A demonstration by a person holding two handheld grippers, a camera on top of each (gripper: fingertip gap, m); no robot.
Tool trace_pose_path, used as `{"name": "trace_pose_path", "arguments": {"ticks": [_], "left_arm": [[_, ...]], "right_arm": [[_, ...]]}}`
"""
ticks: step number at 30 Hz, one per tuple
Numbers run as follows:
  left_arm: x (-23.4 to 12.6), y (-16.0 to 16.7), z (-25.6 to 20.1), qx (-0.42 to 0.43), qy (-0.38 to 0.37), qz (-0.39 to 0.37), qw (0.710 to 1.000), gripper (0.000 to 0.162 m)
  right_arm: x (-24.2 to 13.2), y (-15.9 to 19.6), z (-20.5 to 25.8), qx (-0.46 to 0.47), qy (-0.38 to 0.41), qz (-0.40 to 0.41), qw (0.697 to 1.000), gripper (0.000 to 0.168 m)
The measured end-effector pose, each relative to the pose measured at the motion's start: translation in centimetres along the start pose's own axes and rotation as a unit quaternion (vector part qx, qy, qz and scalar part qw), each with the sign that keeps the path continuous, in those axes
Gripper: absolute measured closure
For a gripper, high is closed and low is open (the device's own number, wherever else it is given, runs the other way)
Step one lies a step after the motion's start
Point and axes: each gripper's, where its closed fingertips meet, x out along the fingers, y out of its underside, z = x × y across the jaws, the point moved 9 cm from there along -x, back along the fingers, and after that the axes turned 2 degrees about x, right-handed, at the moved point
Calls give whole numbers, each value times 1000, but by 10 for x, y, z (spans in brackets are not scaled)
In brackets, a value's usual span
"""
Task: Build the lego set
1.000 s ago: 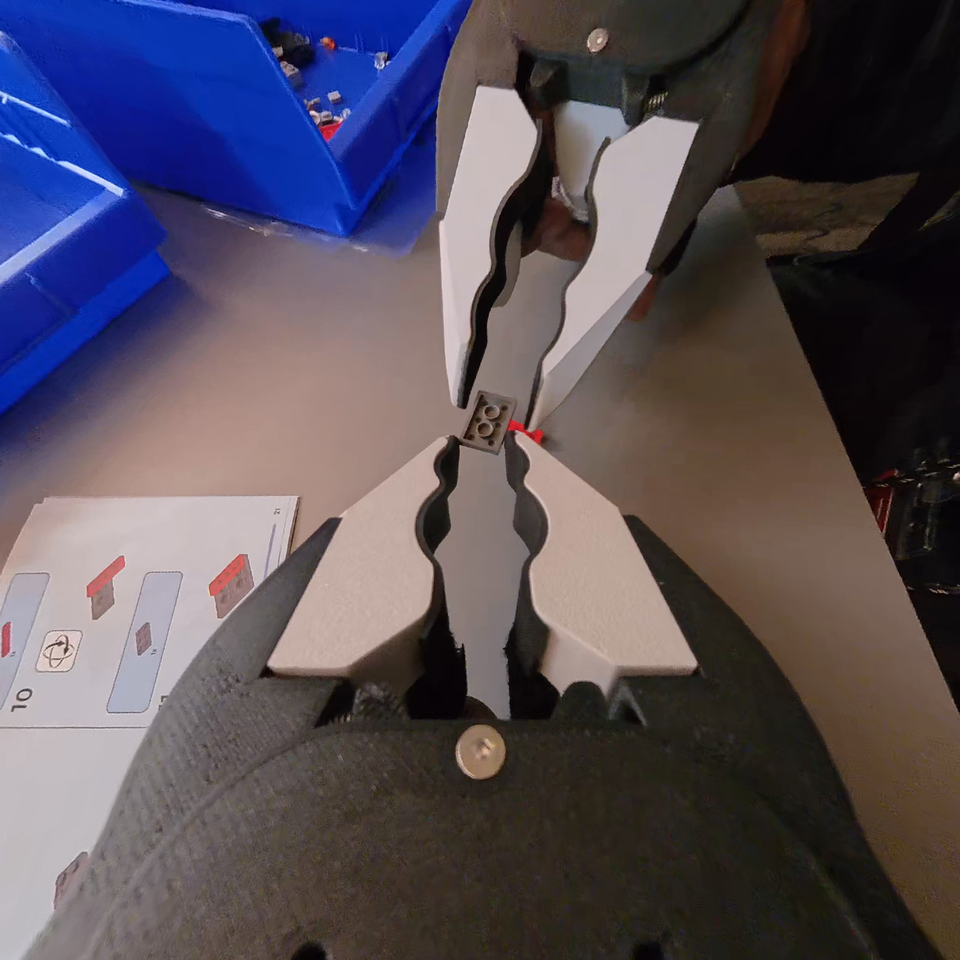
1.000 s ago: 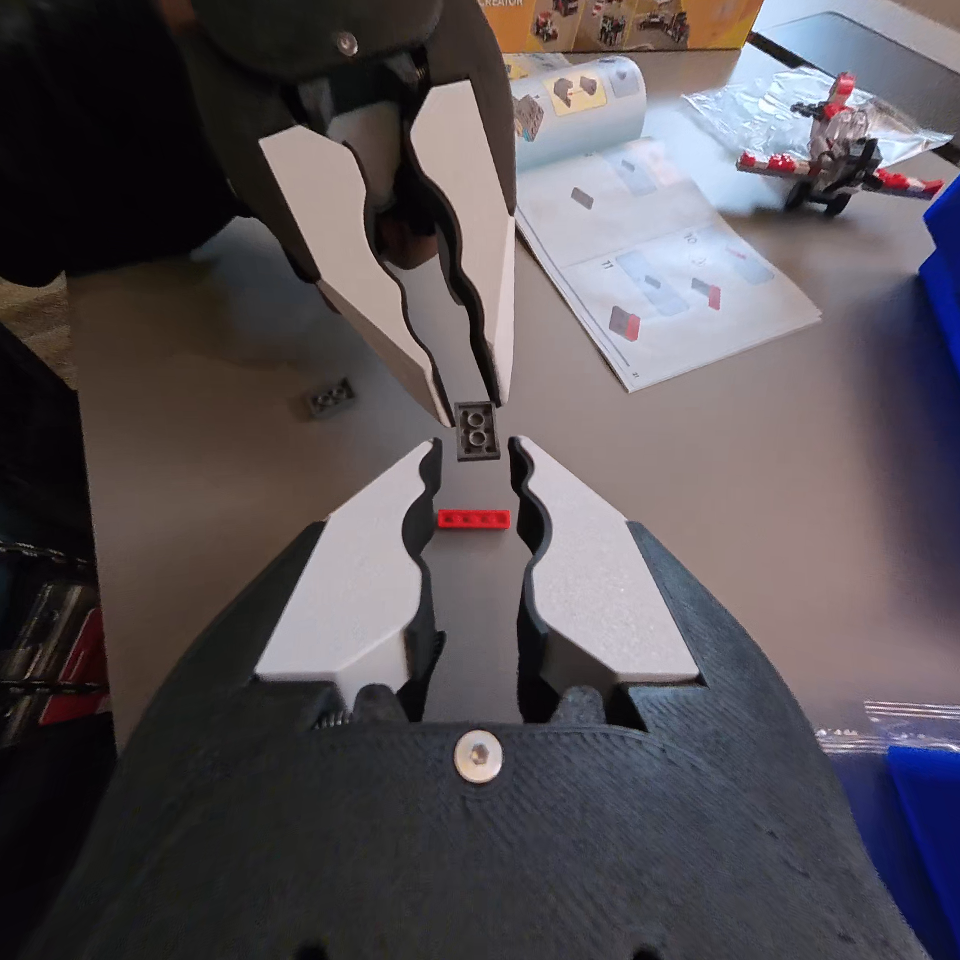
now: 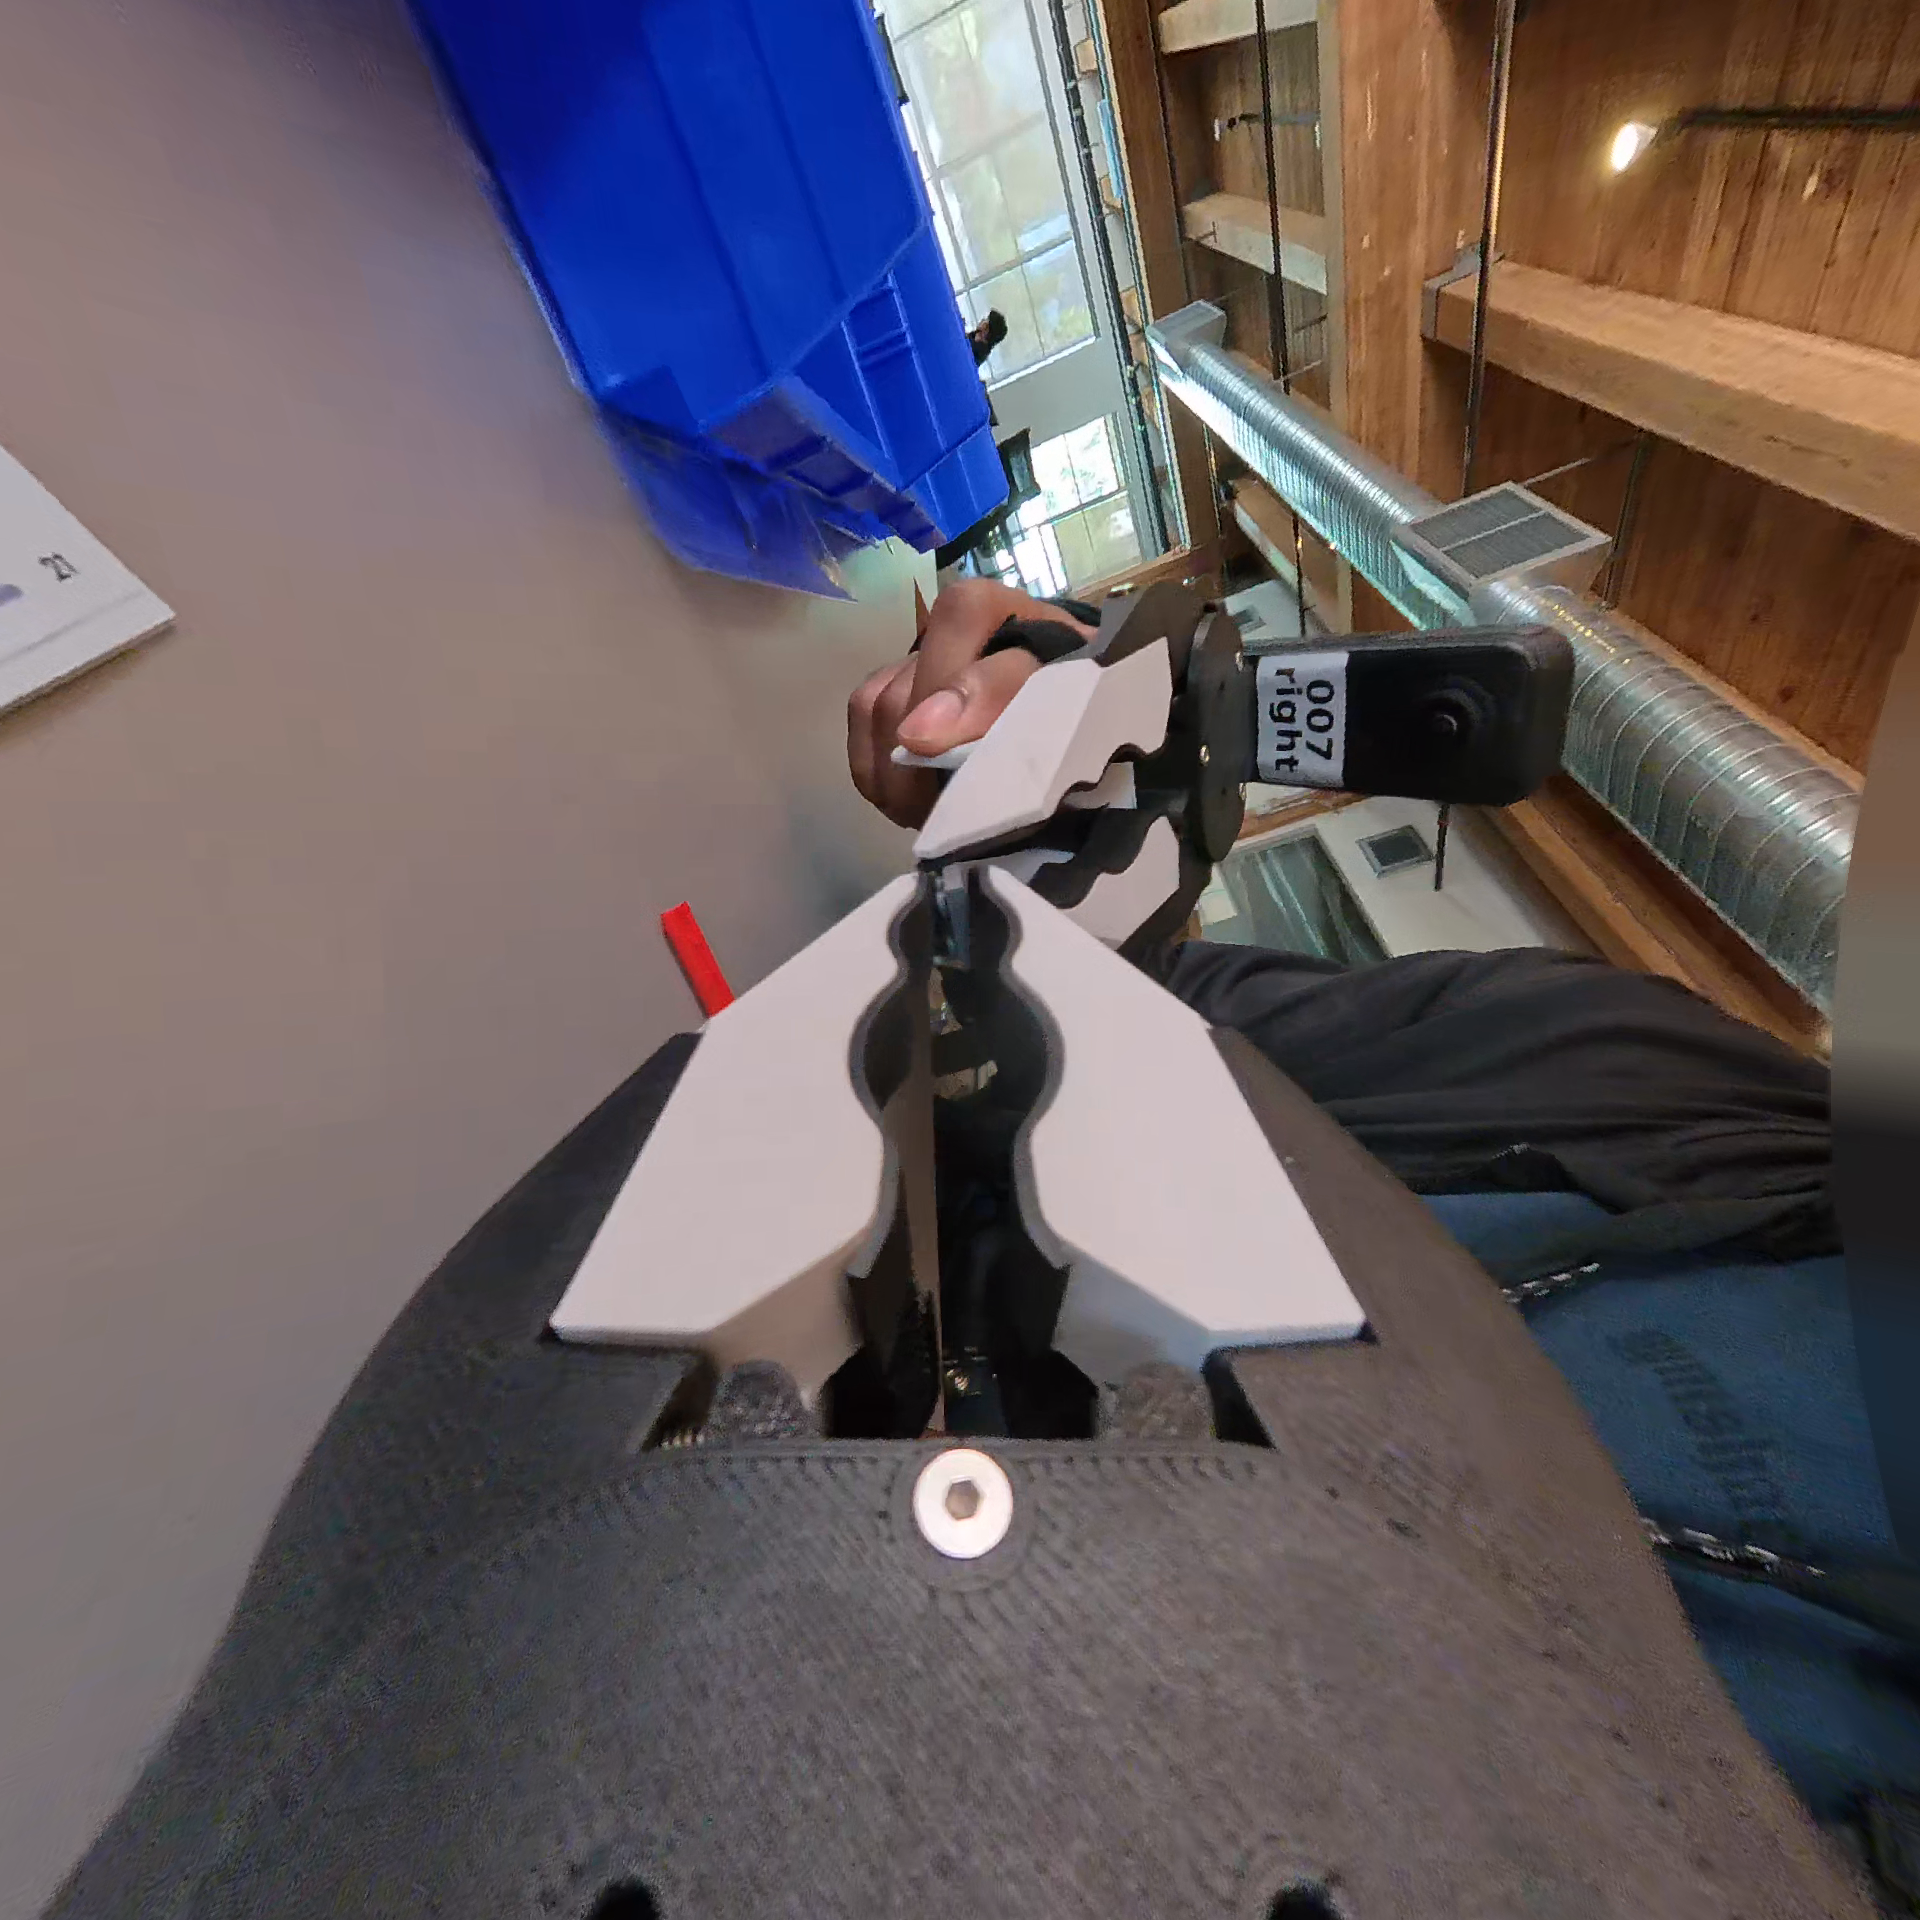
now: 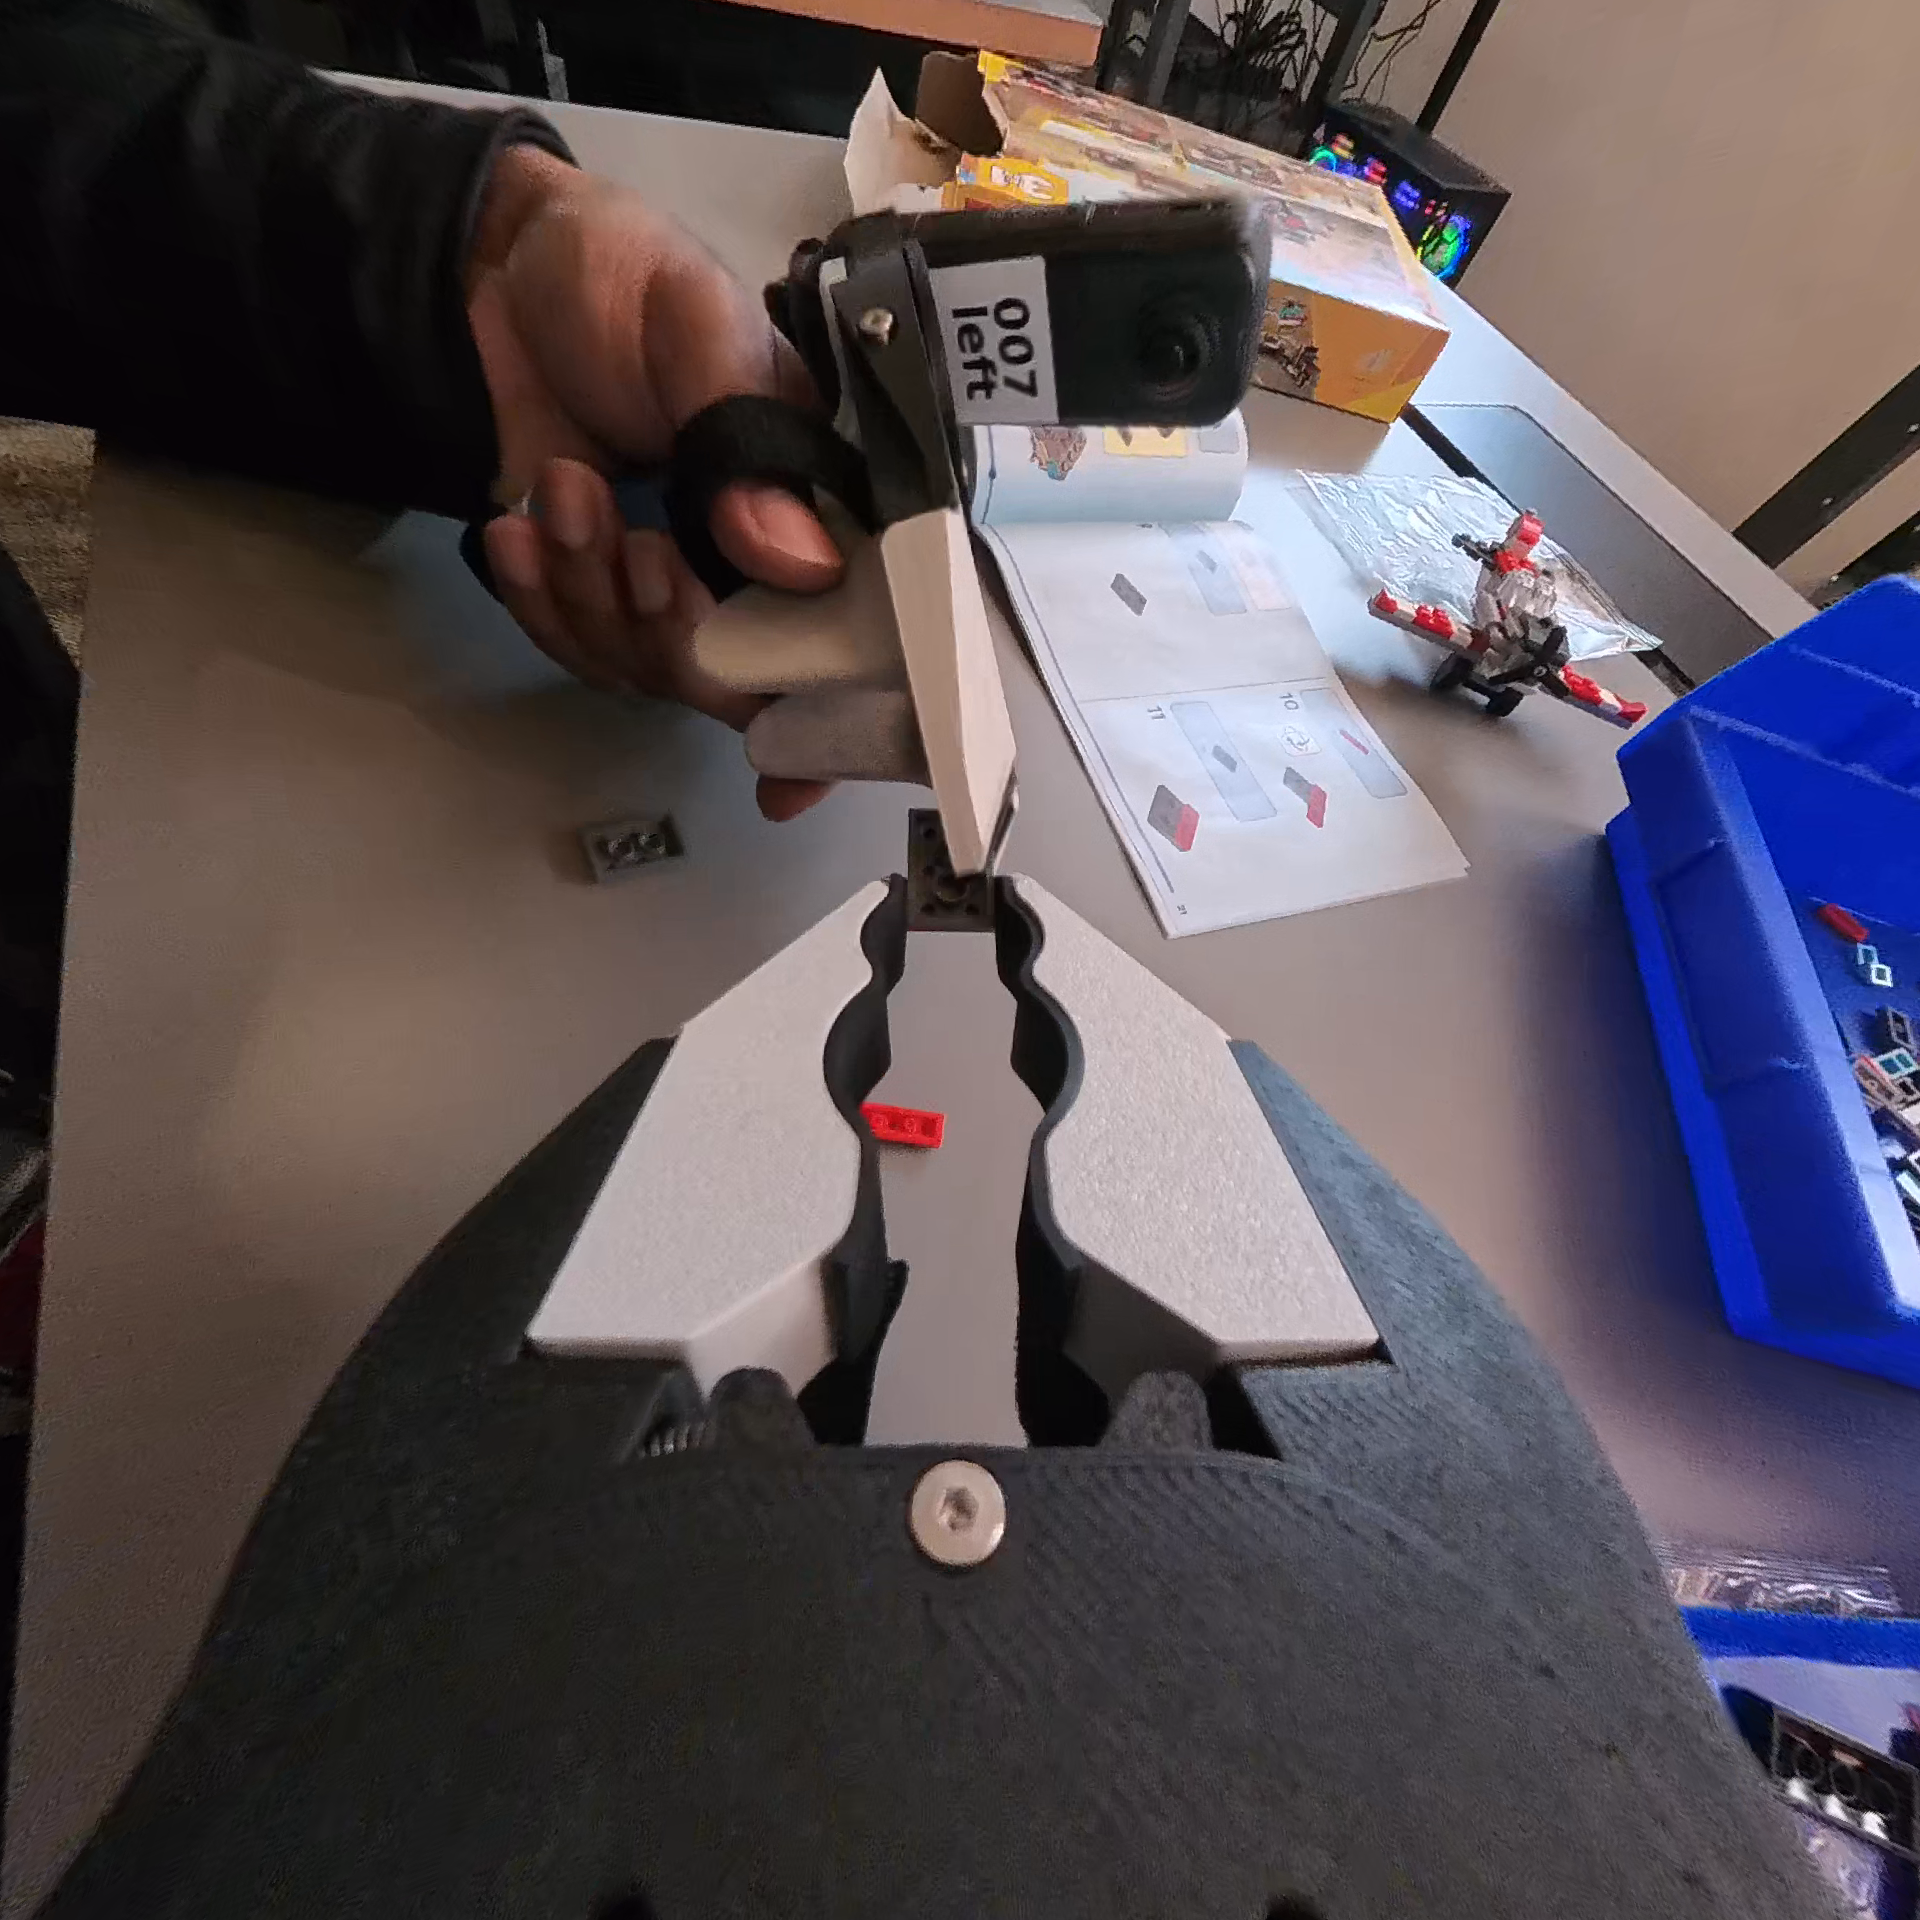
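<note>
While L gripper (image 4: 971, 847) tilts, both grip grey plate (image 4: 943, 891)

Left gripper (image 3: 948, 891): matt grey plastic fingers (image 3: 769, 1122), rough layered black printed body. Right gripper (image 4: 948, 896): same finish, fingers (image 4: 1174, 1132) faintly grainy. Table (image 4: 312, 1039): smooth matt grey. Bins (image 3: 727, 260): glossy blue plastic. Red brick (image 4: 902, 1125): shiny plastic. Manual (image 4: 1226, 727): paper. Box (image 4: 1247, 249): cardboard. Duct (image 3: 1621, 665): ribbed bare metal. Beams (image 3: 1714, 353): wood.

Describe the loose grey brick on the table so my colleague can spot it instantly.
Start at the open instruction booklet on the grey table, then look past the left gripper to its other side. The loose grey brick lies flat, alone, studs up, unlike the red piece.
</note>
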Motion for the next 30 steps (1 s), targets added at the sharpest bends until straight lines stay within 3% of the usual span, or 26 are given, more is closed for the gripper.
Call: {"name": "trace_pose_path", "arguments": {"ticks": [5, 13, 21, 30], "left_arm": [[-3, 0, 0, -21, 11, -27, 999, 158], [-23, 12, -1, -82, 22, -131, 988, 158], [-41, 58, -8, -97, -25, -237, 966, 158], [-60, 86, -25, -72, -31, -268, 960, 158]], "right_arm": [[0, -1, -1, 17, 1, 11, 1000, 147], [-10, 31, 0, 144, 3, 73, 987, 131], [10, 42, 11, 138, -7, 146, 980, 127], [20, 26, 20, 89, -19, 160, 983, 135]]}}
